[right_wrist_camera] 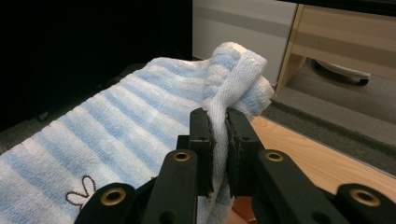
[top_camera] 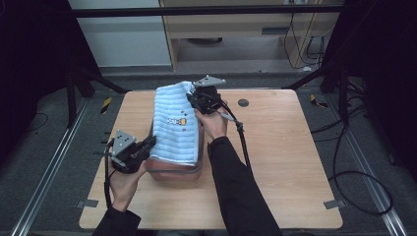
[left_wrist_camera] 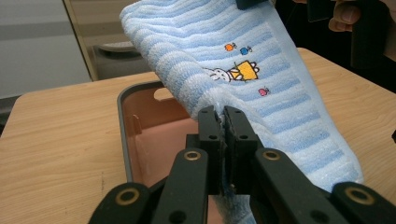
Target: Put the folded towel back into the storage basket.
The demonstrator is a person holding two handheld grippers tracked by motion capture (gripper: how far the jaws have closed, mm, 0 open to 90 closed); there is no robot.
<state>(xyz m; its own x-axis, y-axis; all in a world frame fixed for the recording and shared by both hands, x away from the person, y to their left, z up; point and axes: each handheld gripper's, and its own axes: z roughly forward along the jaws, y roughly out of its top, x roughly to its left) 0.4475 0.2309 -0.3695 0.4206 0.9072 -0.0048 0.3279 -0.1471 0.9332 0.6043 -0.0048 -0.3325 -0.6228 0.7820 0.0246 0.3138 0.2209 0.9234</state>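
Up above the wooden table (top_camera: 275,162), a blue striped towel (top_camera: 174,129) was held at two ends. The left gripper (top_camera: 150,142) pinched the near end of the towel, with its two black jaws squeezed together on the cloth. The right gripper (top_camera: 193,100) pinched the far end, and its jaws were also pressed tight on a fold of white and blue cloth. The towel stretched between them and hung over a pink bin (top_camera: 172,169) with a grey rim. That bin sat on the table near the person's side. From the left gripper view, the bin's inside (left_wrist_camera: 154,135) looked pink and bare under the towel's edge. A little rabbit picture (left_wrist_camera: 233,73) in a yellow dress showed on the towel, with small bright dots near it.
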